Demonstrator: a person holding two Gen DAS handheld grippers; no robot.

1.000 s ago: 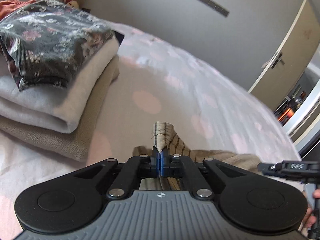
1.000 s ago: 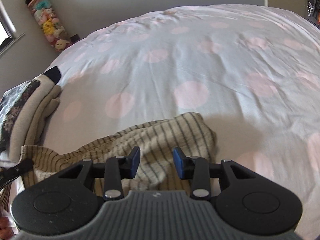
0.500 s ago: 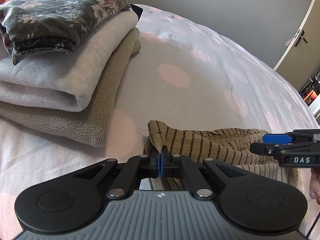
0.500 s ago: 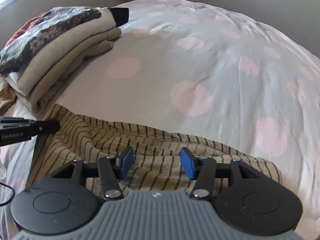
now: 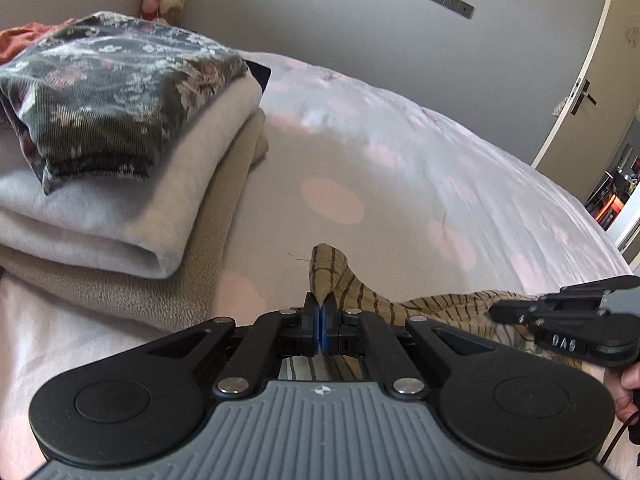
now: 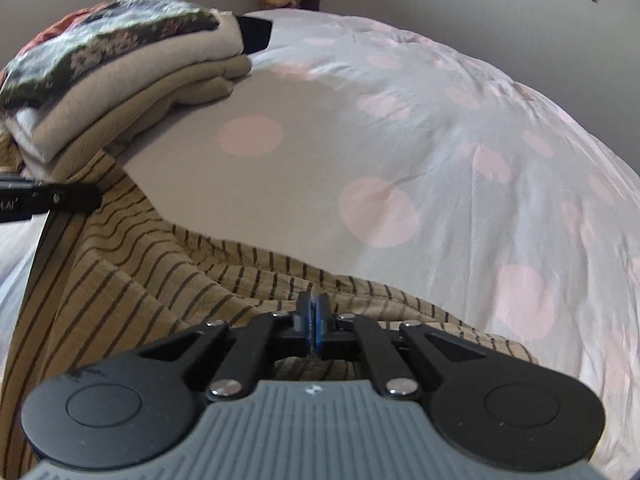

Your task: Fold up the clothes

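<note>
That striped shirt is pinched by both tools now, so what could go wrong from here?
The left gripper holds only a small tip of the striped shirt, so it might slip out when lifted. The stack of folded clothes sits close beside that corner, and a swinging shirt could knock the floral garment off the top. The cloth between the grippers looks bunched, so the fold may come out uneven.

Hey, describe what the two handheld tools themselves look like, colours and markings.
Both match: left tool and right tool have black linkage arms with silver rivets, round black discs, ribbed grey body and blue finger pads. The right one's side shows white lettering and a dark cable.
</note>
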